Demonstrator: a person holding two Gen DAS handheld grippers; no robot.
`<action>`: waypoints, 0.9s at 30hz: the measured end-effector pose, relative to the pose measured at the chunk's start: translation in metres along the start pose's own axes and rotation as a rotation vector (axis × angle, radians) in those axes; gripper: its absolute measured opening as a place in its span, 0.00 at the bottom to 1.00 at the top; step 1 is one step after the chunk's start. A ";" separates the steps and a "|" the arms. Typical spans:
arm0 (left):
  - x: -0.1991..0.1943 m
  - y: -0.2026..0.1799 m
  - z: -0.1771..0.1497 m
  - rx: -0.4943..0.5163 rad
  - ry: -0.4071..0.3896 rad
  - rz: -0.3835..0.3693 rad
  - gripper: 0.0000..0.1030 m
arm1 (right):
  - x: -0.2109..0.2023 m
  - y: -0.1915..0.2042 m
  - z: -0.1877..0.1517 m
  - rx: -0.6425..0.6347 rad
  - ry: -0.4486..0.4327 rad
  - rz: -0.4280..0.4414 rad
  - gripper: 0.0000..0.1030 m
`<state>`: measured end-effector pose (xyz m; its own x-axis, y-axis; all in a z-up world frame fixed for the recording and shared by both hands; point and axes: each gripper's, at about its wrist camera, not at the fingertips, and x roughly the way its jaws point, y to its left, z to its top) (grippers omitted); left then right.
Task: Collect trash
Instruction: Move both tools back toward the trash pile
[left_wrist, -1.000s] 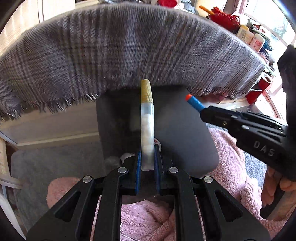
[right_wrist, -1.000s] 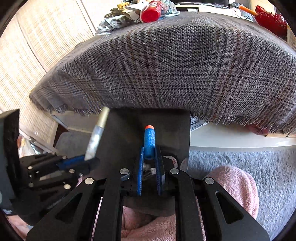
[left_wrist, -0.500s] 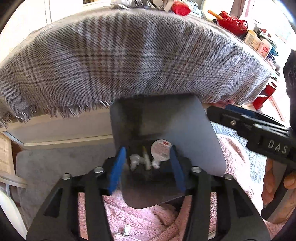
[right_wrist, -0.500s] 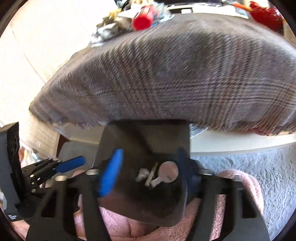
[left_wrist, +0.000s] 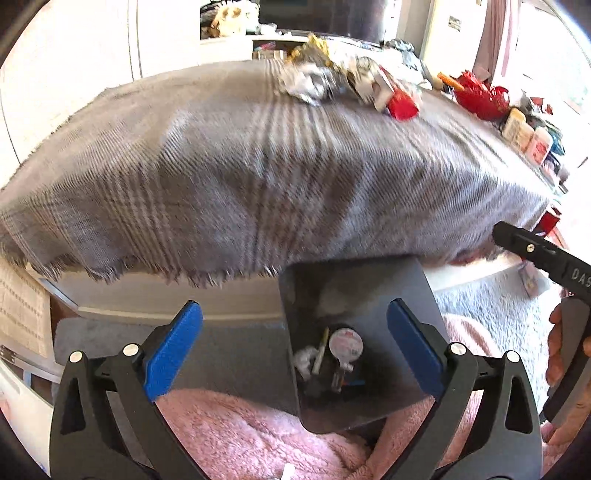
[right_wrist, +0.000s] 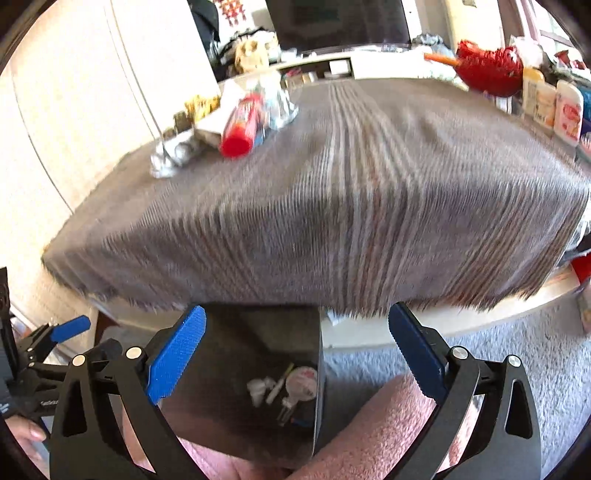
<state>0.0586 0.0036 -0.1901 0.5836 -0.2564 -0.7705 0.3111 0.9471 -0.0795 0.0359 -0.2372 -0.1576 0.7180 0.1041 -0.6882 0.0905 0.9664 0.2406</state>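
A dark grey bin stands below the table edge, over a pink fleece. Inside it lie a round foil lid, a thin tube and white scraps. It also shows in the right wrist view. A heap of trash with a red-capped piece lies on the plaid cloth at the far side of the table; it also shows in the right wrist view. My left gripper is open and empty above the bin. My right gripper is open and empty above the bin.
The grey plaid tablecloth hangs over the near edge of the white table. A red bowl and small bottles stand at the far right. A grey carpet lies to the right. The other gripper shows at the right.
Both grippers opened and dropped the tube and the blue dart into the bin. Both have since risen, so the tabletop and its trash heap have come into view.
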 end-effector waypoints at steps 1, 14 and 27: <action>-0.003 0.002 0.005 0.001 -0.012 0.004 0.92 | -0.001 0.003 0.003 -0.006 -0.009 0.001 0.97; -0.007 0.010 0.067 0.017 -0.112 0.043 0.92 | 0.009 0.024 0.069 -0.047 -0.104 0.014 0.97; 0.026 0.001 0.138 0.057 -0.163 0.030 0.90 | 0.042 0.013 0.129 -0.052 -0.132 -0.044 0.96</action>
<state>0.1773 -0.0292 -0.1224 0.7058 -0.2605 -0.6587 0.3313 0.9434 -0.0181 0.1564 -0.2502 -0.0946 0.7989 0.0327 -0.6005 0.0905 0.9806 0.1738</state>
